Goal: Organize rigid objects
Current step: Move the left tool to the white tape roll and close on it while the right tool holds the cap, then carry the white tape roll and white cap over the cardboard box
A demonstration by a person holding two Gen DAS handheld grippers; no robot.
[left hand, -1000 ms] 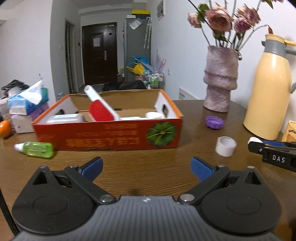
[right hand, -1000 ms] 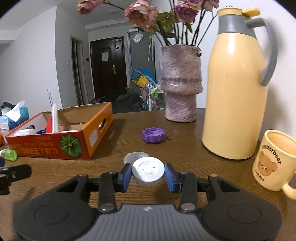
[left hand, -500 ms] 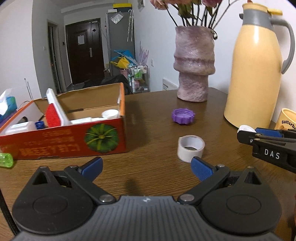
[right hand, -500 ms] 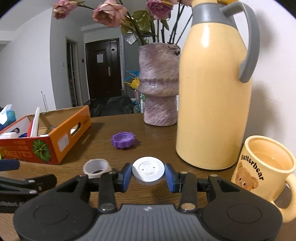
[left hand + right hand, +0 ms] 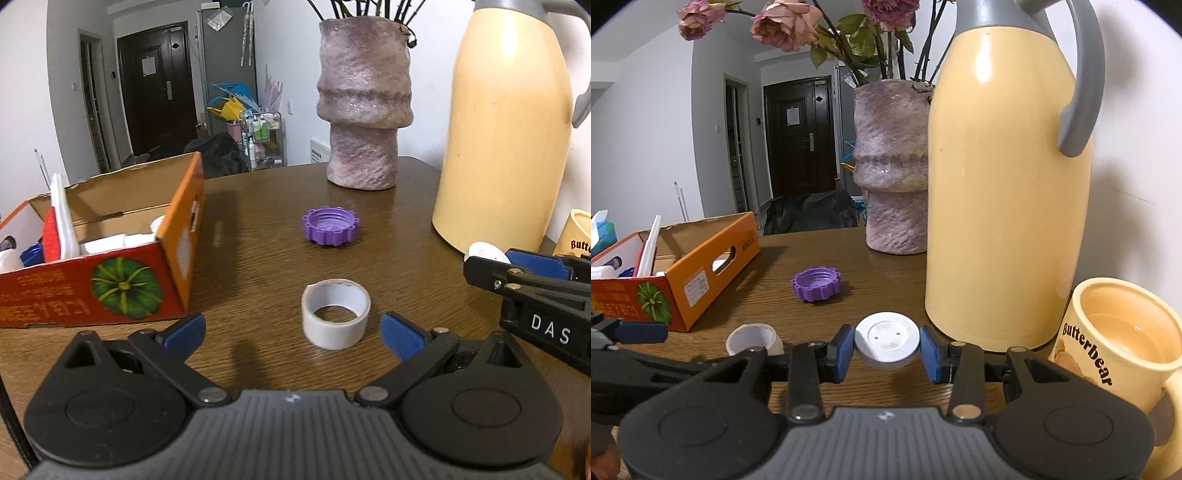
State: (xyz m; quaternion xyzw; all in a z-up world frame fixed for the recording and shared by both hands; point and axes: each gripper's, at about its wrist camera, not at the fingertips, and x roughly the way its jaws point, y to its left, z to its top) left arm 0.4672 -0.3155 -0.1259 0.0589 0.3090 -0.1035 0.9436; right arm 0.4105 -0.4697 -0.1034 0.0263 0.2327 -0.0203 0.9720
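A white cap (image 5: pixel 887 341) is clamped in the right tongs (image 5: pixel 887 350) while the left tongs (image 5: pixel 291 330) are spread apart.

The cap is held above the wooden surface (image 5: pixel 399 243), just in front of the yellow jug (image 5: pixel 1004 206). A roll of tape (image 5: pixel 335 313) is seen lying between the left tongs' fingers, untouched. A purple lid (image 5: pixel 330 225) lies farther back, with the cardboard box (image 5: pixel 99 288) at the left.
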